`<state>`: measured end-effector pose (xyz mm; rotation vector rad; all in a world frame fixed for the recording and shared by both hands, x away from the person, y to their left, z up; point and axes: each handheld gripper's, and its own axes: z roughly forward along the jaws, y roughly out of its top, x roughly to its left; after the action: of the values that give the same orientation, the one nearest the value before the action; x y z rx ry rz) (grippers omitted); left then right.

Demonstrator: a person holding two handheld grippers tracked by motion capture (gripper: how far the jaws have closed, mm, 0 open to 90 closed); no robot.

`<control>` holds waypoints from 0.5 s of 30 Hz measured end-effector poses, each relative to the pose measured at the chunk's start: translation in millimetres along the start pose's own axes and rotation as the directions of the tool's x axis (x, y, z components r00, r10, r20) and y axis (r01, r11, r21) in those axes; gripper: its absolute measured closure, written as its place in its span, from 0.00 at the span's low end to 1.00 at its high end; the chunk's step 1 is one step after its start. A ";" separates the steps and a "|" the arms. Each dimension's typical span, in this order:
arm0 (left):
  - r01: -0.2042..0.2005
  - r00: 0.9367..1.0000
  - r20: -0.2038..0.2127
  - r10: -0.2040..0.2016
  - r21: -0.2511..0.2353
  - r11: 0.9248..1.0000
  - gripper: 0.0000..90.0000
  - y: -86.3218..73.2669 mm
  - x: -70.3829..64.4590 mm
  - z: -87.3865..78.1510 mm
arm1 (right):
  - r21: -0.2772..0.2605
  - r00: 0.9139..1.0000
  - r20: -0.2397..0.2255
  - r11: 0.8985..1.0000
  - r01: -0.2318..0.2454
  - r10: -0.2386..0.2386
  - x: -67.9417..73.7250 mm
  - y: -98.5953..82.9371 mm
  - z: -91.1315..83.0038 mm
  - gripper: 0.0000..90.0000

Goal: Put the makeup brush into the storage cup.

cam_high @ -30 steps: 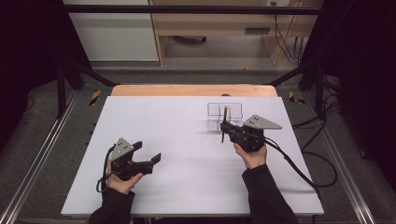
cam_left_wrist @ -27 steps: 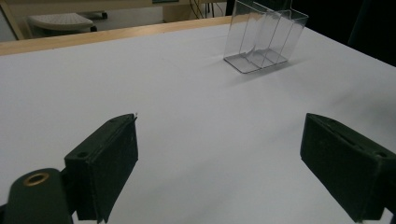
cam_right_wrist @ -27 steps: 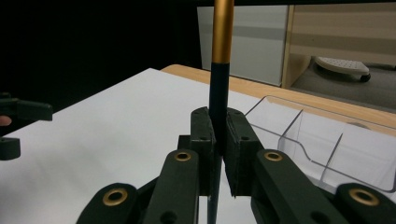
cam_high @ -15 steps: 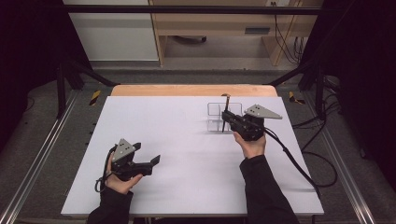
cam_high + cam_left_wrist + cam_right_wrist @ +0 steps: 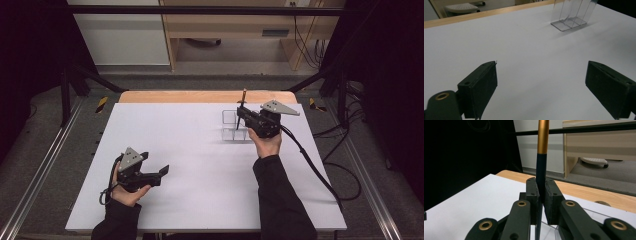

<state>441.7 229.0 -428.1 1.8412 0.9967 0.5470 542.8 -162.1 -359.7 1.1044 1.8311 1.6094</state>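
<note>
Right gripper (image 5: 242,116) sits at the far right of the table (image 5: 190,150), jaws pressed together on a slim pen (image 5: 241,106), black lower body w/ a gold upper part, held roughly upright. In the right gripper view the pen (image 5: 541,165) runs up between the pads and is cut off at the top edge, so its upper end isn't seen there; its lower tip is hidden behind the jaws and linkage. In the high view the pen's lower end sits over the clear compartmented holder (image 5: 235,126), but can't tell if the tip is inside a compartment or just above, nor which one, since the clear walls are hard to read. Holder is partly covered by the gripper body on its right side. Left gripper (image 5: 162,171) is at the near left, well apart from the holder, jaws spread wide w/ nothing between them, low over bare table. In the left gripper view the holder (image 5: 571,15) shows far off, its top cut off by the frame edge.
</note>
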 end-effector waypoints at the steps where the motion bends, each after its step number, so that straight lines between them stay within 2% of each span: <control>1: 0.001 1.000 0.001 -0.001 0.001 1.000 0.11 -0.1 0.4 0.1 | -0.001 1.000 0.003 1.000 -0.004 0.004 -0.7 1.2 1.9 0.92; 15: 0.005 1.000 0.001 -0.005 0.007 1.000 0.11 -0.6 3.2 0.2 | 0.000 0.999 0.035 1.000 -0.015 0.015 -7.8 5.8 26.8 0.92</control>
<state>443.4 231.6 -428.9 1.8444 1.0029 0.5404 569.6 -152.5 -361.0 1.1418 1.8042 1.5881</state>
